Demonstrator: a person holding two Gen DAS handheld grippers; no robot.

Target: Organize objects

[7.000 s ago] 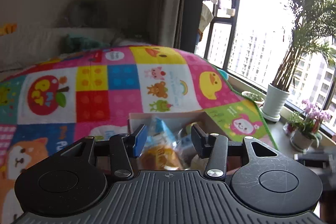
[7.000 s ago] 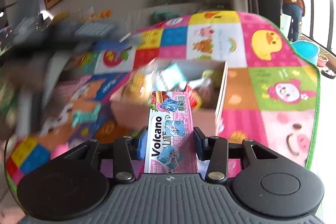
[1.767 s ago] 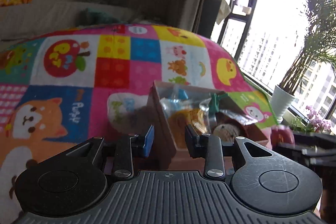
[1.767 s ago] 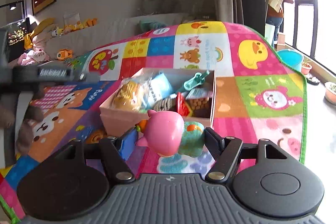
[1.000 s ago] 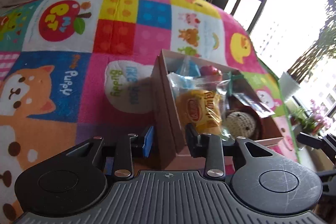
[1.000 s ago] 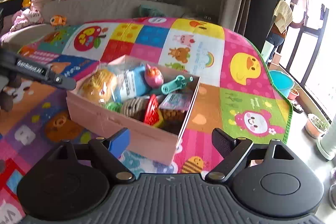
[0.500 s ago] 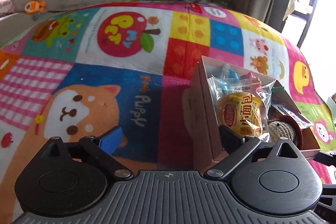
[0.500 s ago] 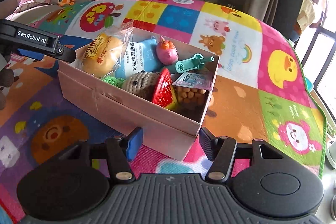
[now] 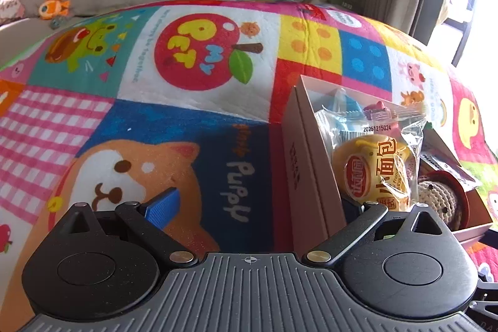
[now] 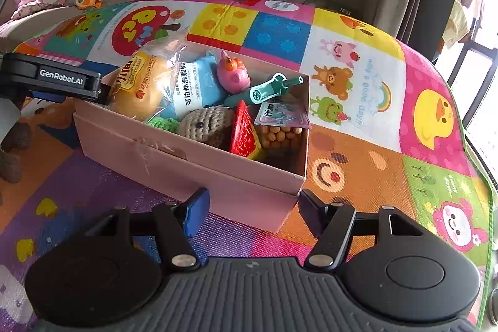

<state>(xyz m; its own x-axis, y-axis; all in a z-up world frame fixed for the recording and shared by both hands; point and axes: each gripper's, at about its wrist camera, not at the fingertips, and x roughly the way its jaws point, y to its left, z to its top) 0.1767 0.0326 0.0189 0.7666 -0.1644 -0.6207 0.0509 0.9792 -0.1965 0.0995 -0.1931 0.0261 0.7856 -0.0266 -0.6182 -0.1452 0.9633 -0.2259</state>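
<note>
The pink cardboard box (image 10: 199, 157), packed w/ toys & snacks, sits on the patchwork play mat (image 10: 358, 89). Our right gripper (image 10: 252, 209) brackets its near right corner, fingers released and just re-widened after narrowing, not pressing. Left gripper (image 9: 258, 204) straddles the box's left wall w/ fingers fully spread, empty. We'd square both fingers on opposite walls before closing, then keep the box level so the bagged yellow bun (image 10: 140, 86) stays in.

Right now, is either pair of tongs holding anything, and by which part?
Nothing is held. The left tongs stand wide open astride the box wall. The right tongs are open at its near corner, not pressing it.
</note>
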